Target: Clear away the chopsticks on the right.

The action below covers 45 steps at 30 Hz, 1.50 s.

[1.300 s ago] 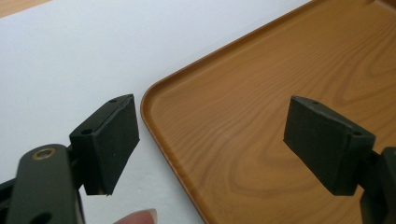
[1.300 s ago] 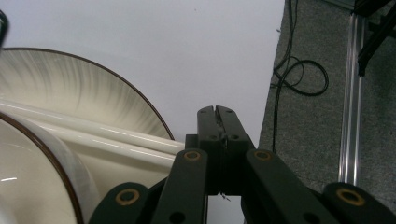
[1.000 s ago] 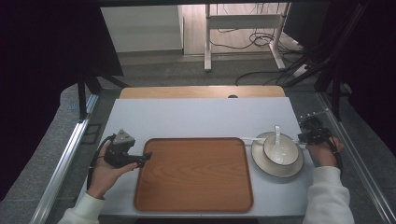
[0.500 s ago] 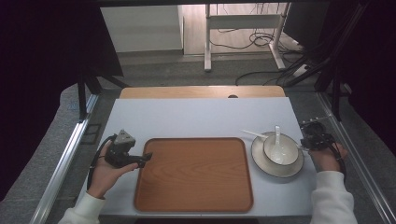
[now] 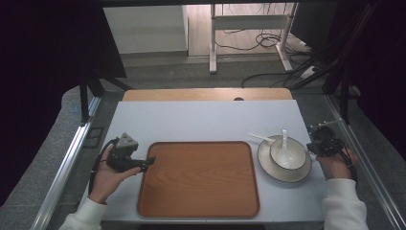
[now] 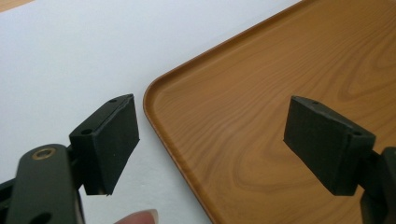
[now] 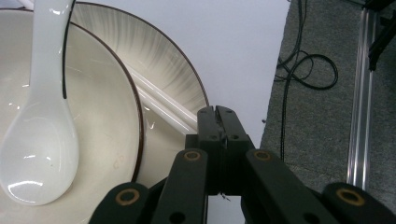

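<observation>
Probably a lab — dark curtains (image 5: pixel 43 57), floor cables (image 5: pixel 253 40).

My left hand (image 5: pixel 107 178) holds its hand-held gripper (image 5: pixel 143 164) with the jaws wide apart. My right hand (image 5: pixel 335 163) holds the other hand-held gripper (image 7: pixel 217 114) with its jaws pressed tight together. Both sleeves are white.

One tray (image 5: pixel 198 179), plate (image 5: pixel 267 164), bowl (image 5: pixel 297 155), spoon (image 5: pixel 284 142).

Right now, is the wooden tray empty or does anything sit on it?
Empty: the wooden tray shows bare wood grain; the bowl sits beside it.
</observation>
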{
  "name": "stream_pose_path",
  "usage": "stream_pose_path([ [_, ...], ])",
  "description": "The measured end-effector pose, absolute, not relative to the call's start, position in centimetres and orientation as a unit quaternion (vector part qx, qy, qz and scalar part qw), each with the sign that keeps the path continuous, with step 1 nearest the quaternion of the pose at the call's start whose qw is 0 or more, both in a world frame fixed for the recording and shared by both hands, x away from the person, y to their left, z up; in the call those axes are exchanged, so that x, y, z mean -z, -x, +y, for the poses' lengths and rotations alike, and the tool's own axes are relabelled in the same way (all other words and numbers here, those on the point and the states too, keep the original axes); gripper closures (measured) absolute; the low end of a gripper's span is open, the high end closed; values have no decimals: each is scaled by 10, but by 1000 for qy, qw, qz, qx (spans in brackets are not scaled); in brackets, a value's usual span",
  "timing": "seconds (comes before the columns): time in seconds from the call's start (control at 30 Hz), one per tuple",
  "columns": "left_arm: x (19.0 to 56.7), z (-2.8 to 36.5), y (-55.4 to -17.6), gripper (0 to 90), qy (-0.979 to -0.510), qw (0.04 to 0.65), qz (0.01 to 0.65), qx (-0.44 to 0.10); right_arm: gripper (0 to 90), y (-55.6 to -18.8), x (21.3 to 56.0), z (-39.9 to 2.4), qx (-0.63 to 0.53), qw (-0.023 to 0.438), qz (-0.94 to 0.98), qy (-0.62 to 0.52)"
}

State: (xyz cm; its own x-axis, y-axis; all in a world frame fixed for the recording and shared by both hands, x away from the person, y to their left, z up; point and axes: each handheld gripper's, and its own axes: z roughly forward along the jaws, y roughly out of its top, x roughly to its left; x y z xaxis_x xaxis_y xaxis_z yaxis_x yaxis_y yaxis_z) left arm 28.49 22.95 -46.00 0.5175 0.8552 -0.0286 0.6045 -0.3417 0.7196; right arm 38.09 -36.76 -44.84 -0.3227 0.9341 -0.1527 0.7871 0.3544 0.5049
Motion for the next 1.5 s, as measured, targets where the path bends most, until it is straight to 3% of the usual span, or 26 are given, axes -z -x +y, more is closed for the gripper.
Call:
stream_pose_path([
  [1.5,462,232,-286,173,-801,339,459,-180,900,-385,453,-376,-165,212,798,-539],
])
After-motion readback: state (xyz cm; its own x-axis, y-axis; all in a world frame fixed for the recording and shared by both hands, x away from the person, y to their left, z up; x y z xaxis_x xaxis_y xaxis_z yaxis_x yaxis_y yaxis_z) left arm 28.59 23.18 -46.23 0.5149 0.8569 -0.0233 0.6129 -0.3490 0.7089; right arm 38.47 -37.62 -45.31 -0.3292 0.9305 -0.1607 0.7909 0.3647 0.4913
